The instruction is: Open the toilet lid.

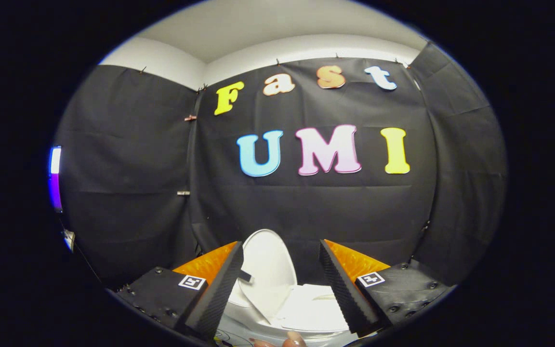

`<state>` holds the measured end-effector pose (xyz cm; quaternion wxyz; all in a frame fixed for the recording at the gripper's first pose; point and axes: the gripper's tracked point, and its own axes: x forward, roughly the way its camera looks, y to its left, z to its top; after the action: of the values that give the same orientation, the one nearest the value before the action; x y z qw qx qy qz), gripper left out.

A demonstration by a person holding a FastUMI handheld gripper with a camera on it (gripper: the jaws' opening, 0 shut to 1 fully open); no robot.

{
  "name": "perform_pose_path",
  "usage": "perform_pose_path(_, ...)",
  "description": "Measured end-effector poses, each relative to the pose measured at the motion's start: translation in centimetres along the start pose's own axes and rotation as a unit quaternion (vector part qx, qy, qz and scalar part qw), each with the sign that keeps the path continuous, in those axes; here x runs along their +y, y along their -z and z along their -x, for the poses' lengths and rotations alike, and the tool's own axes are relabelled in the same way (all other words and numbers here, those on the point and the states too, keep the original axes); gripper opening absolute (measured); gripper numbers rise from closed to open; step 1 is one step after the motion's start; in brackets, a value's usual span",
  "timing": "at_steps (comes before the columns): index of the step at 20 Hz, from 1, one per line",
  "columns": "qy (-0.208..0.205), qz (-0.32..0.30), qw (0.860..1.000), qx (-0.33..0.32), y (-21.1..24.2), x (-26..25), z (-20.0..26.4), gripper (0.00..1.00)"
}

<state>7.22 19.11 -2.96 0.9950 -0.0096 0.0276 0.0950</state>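
We see the gripper (281,284) with its fingers spread wide, nothing pinched between them. The raised toilet lid (269,262) stands in that gap, close beside the left finger, with room on its right. A fingertip (295,339) sits just below the gap.

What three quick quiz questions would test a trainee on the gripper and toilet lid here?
1. True or false: the gripper is shut on the toilet lid.
2. How does the lid stand: A) flat down, B) raised, C) removed?
3. The lid shows ____ the two fingers.

Key:
1. False; the fingers are spread apart, touching nothing.
2. B; it stands raised above the toilet, leaning a little.
3. Between, beyond them.
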Motion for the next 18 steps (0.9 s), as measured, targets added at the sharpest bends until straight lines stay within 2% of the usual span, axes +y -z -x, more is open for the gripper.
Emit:
perform_pose_path(8,0.044,0.010,0.999,-0.026,-2.5,-8.1,6.4,0.99)
perform_pose_path(13,0.067,0.010,0.997,-0.021,-2.5,-11.7,7.7,0.99)
perform_pose_path(18,0.072,0.001,0.997,-0.017,-2.6,-13.8,7.9,0.99)
